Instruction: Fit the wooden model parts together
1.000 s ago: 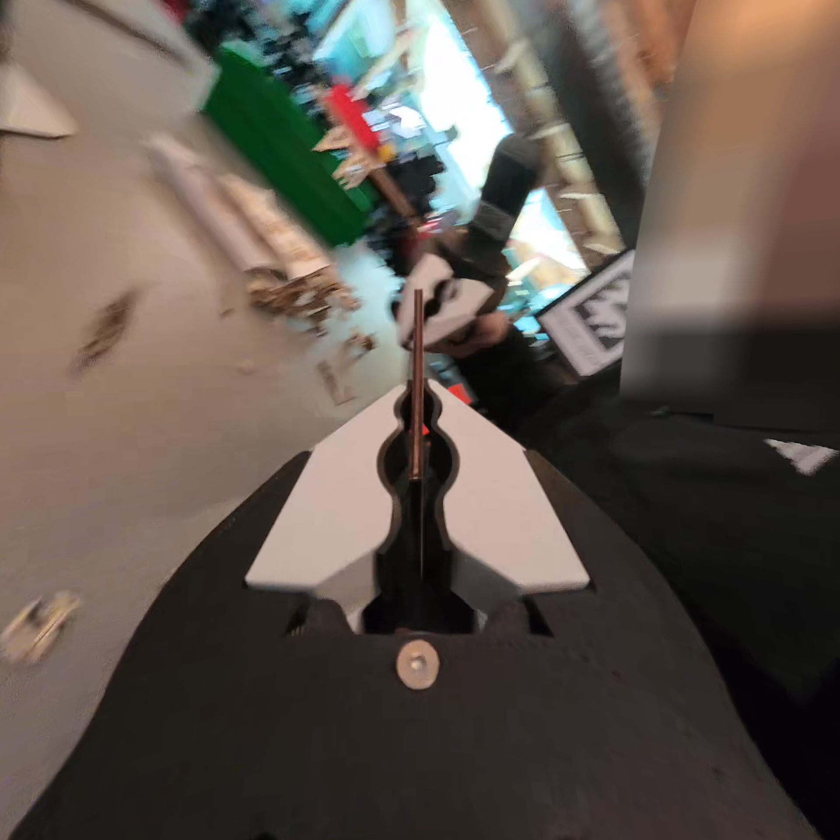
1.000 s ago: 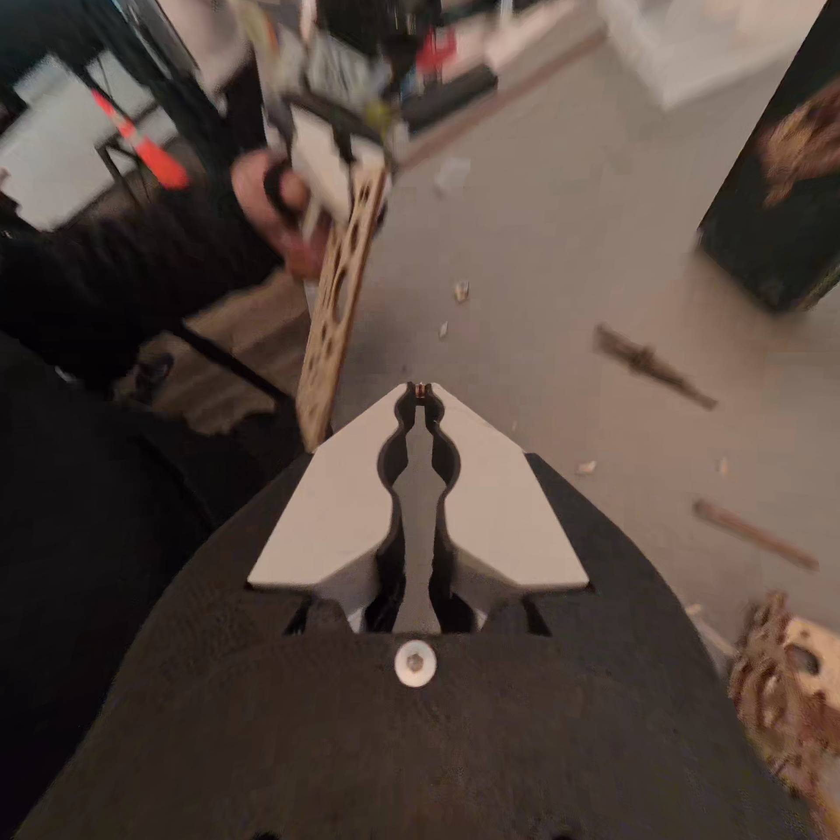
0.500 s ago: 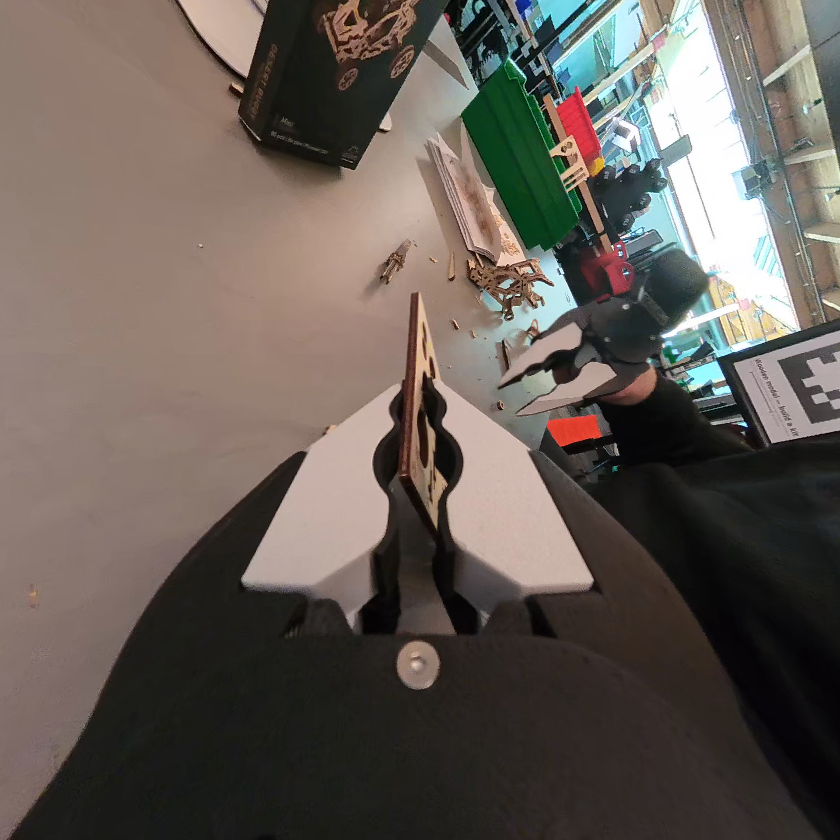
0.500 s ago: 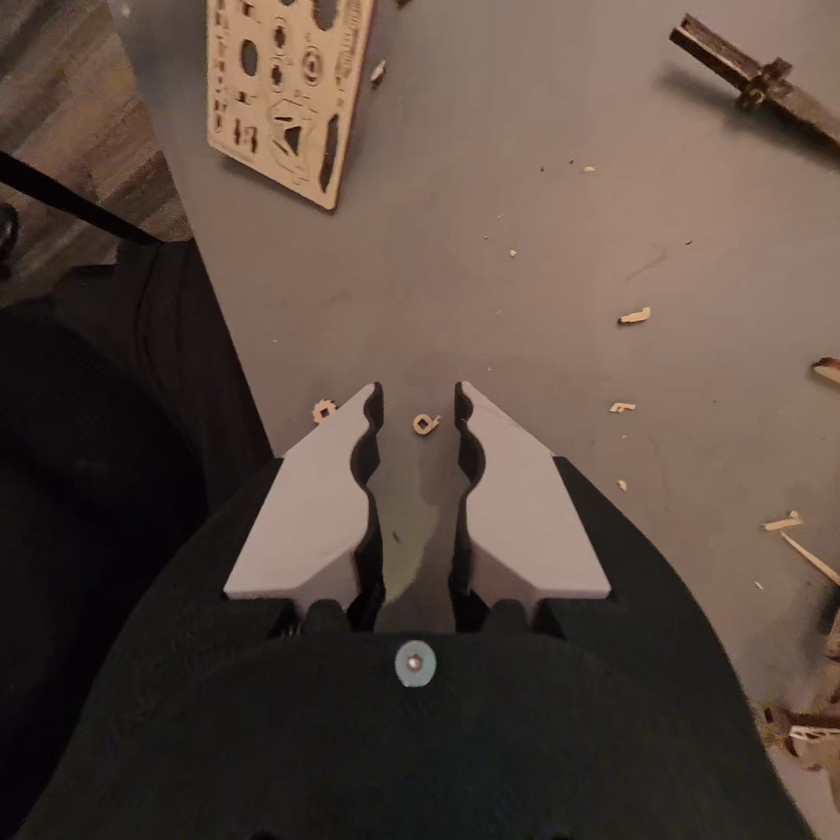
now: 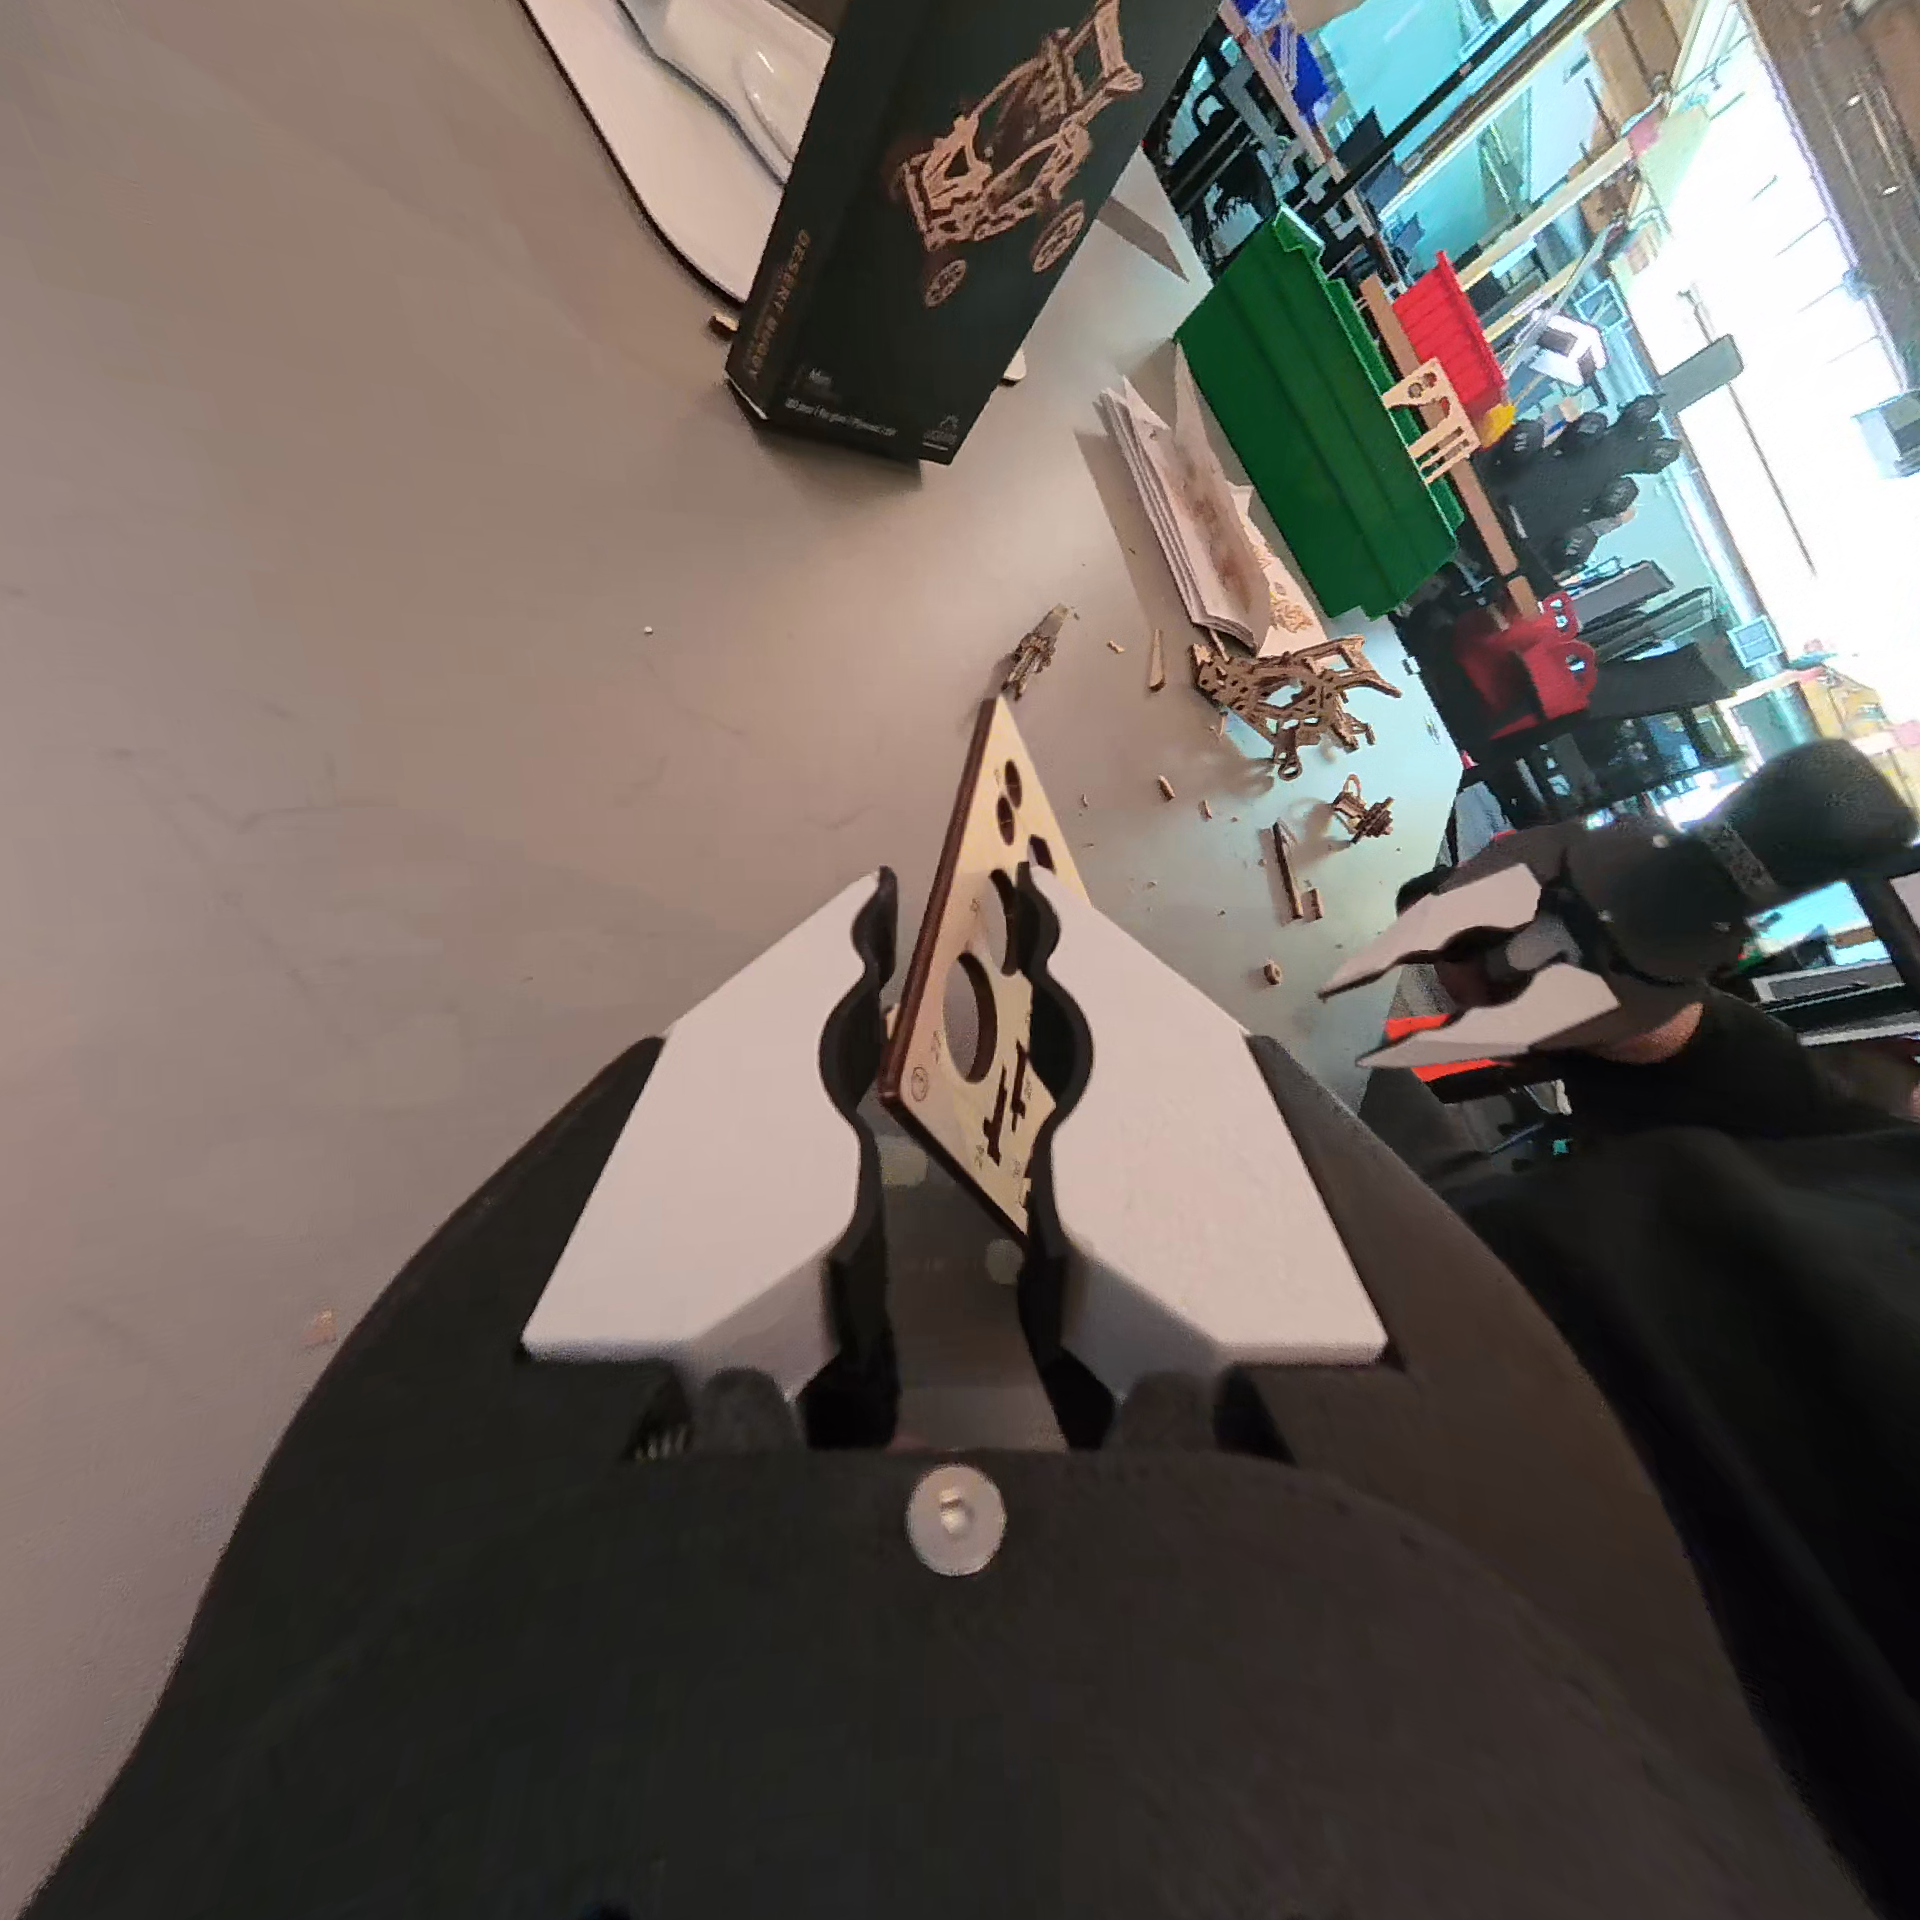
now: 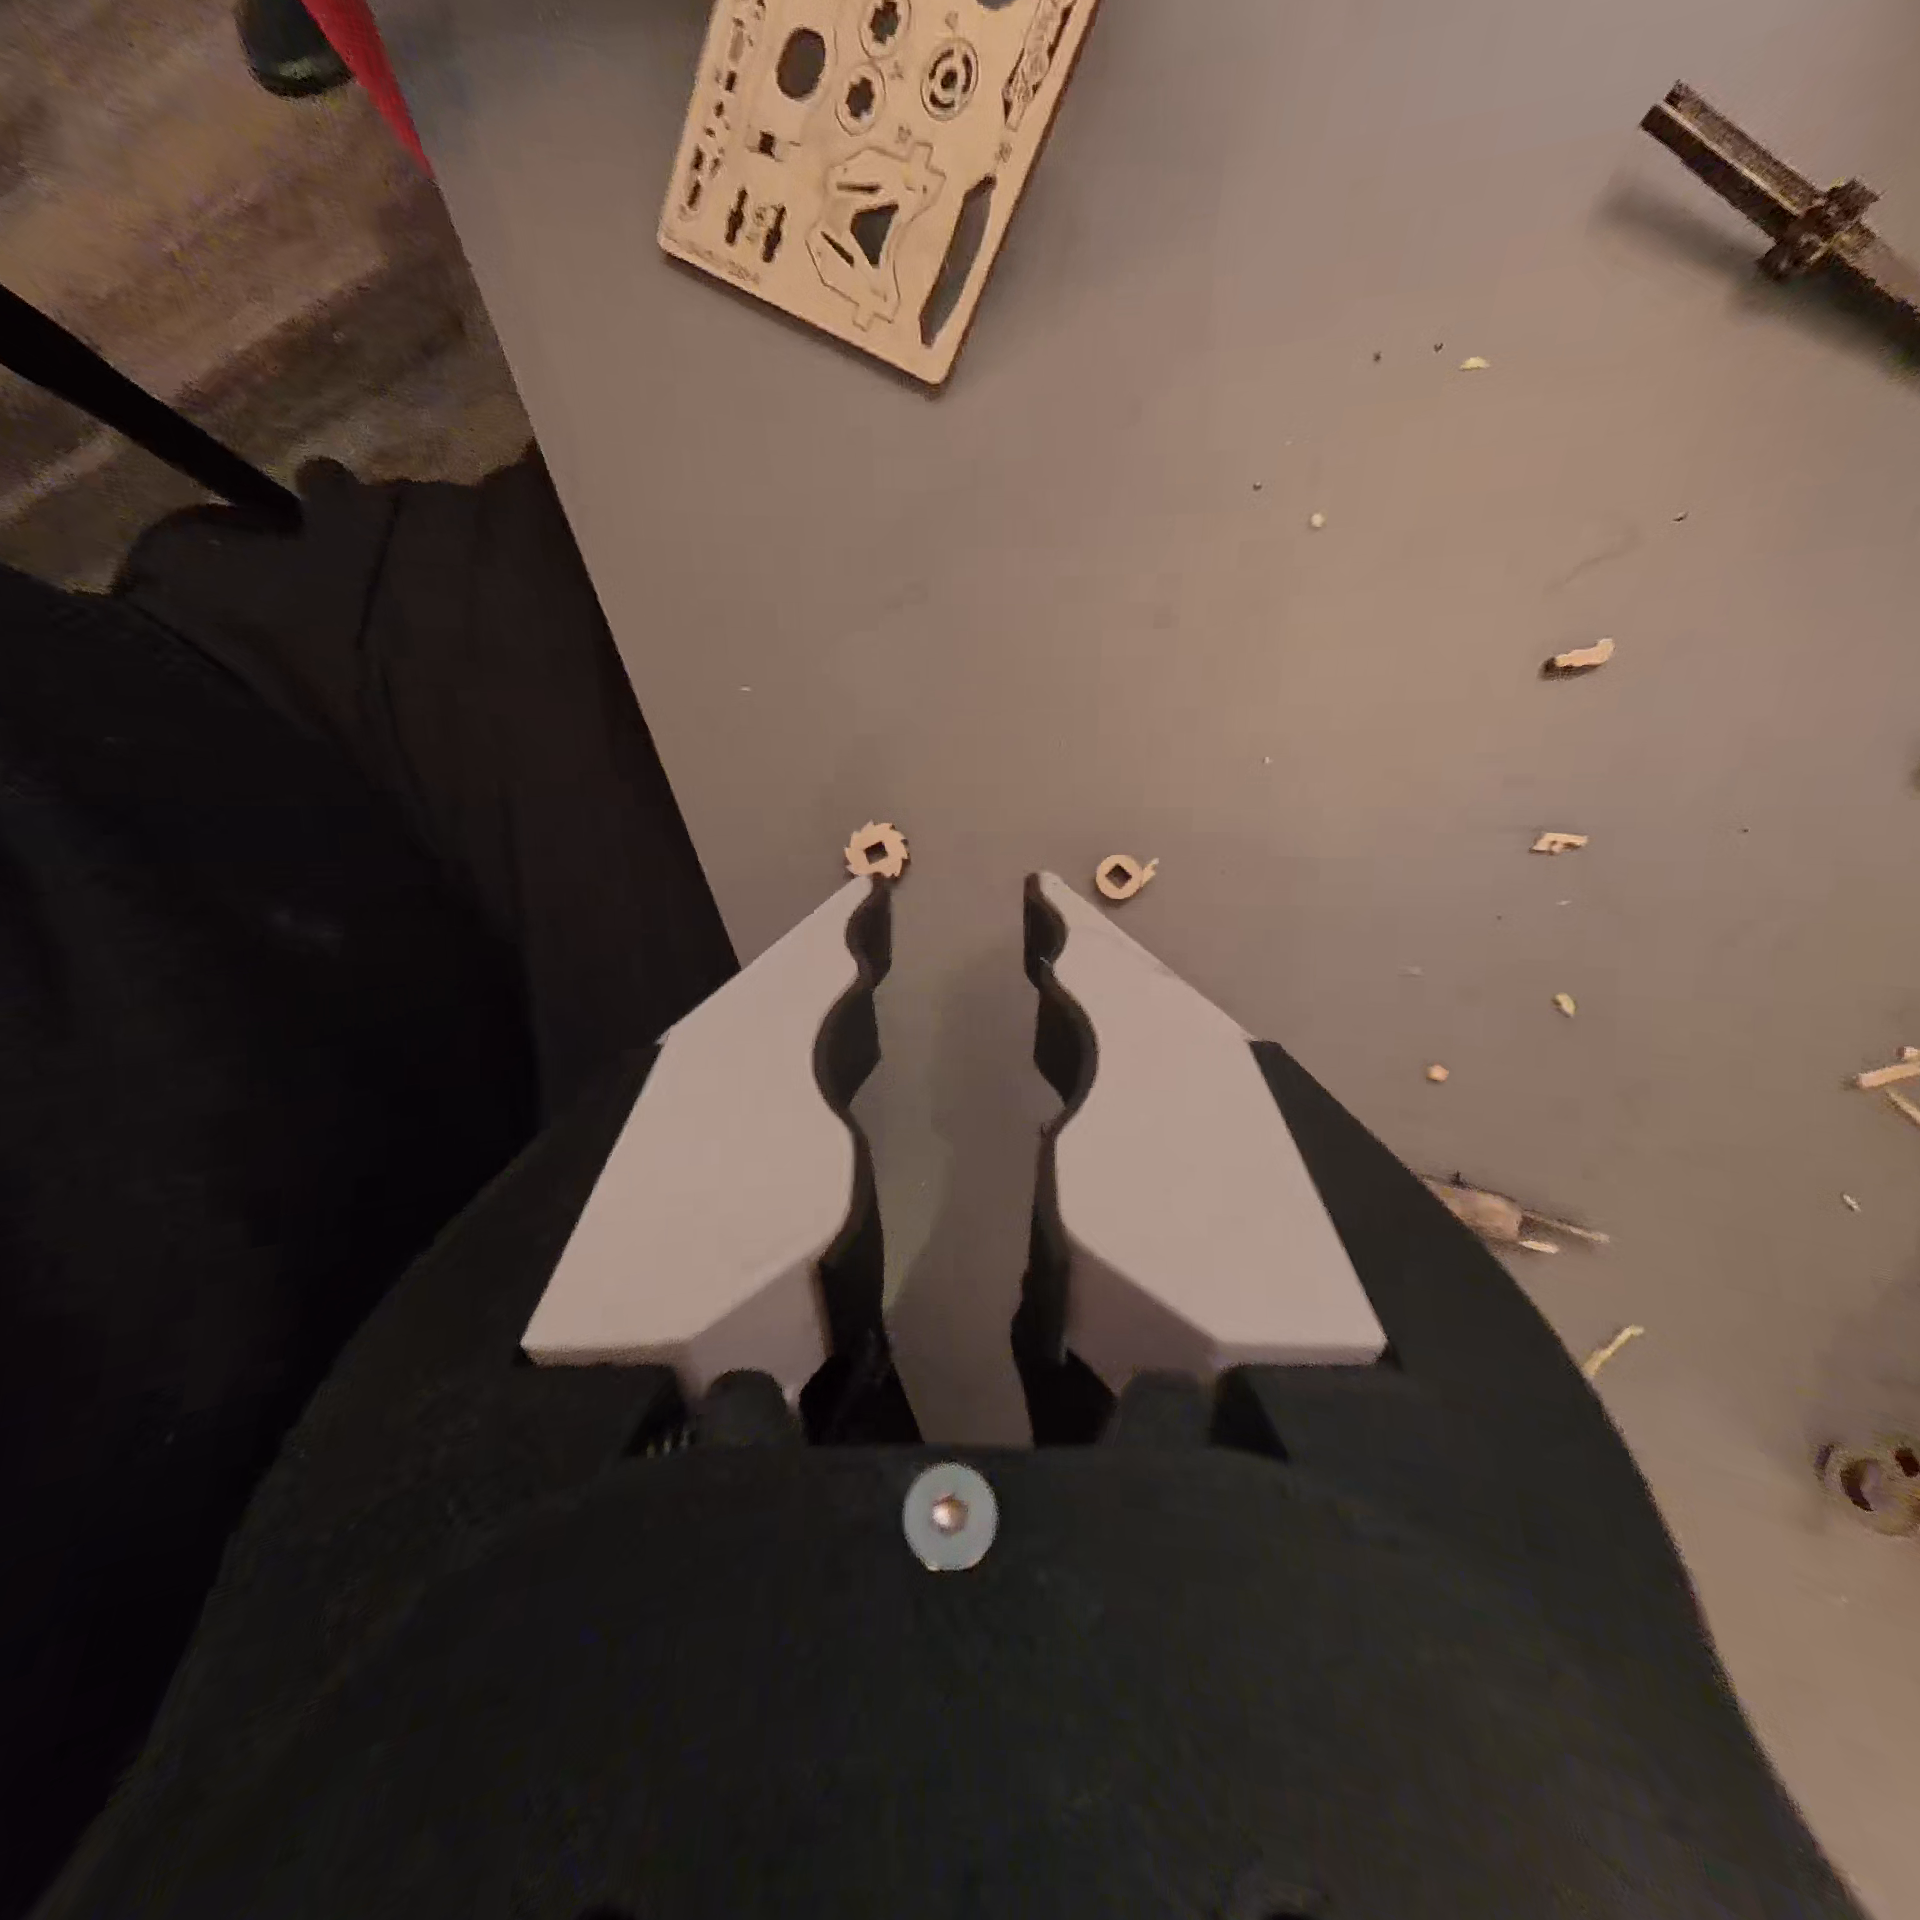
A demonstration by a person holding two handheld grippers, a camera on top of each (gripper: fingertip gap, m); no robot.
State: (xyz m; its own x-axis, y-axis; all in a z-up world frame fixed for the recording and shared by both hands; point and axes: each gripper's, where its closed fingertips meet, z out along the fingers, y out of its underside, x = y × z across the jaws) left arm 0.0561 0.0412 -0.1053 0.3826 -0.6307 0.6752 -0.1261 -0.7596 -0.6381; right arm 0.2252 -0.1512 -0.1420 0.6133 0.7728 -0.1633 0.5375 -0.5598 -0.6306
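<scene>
The left claw (image 5: 956, 894) is parted around a tilted plywood sheet (image 5: 977, 997). The right claw (image 6: 956, 883) is spread, between a toothed wheel (image 6: 876, 854) and a small ring (image 6: 1122, 878) on the table (image 6: 1195, 623); scraps nearby.

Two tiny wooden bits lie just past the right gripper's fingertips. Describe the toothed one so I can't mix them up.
In the right wrist view, start at the grey table and find the right gripper, open and pointing down at it. The small gear lies flat at the tip of the picture-left finger, near the table's edge. Unlike the smooth ring by the other fingertip, it has teeth all around its rim.
</scene>
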